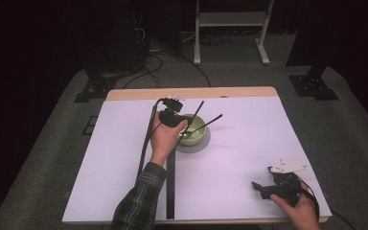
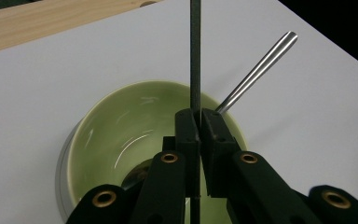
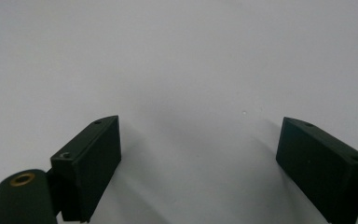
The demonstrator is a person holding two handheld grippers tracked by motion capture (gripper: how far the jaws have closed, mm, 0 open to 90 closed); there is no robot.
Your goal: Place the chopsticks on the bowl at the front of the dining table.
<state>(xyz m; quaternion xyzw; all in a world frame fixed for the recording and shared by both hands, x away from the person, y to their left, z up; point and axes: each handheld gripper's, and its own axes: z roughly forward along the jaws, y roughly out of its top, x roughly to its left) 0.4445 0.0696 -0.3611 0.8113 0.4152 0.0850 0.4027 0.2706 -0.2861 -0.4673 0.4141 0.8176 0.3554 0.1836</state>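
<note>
Pale-green bowl [image 2: 135, 135] sits mid-frame; the left gripper [image 2: 198, 122] pinches one thin rod [image 2: 195, 56] upright. Best lower it gently against the rim beside the other stick [image 2: 256, 72]. At lower right, the right gripper [image 3: 198, 154] rests wide and empty.

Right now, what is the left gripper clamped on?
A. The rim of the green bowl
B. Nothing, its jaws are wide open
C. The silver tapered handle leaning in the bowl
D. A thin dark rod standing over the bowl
D: in the left gripper view the left gripper is pinched shut on the thin dark rod above the green bowl, while the silver handle leans free beside it.
</note>
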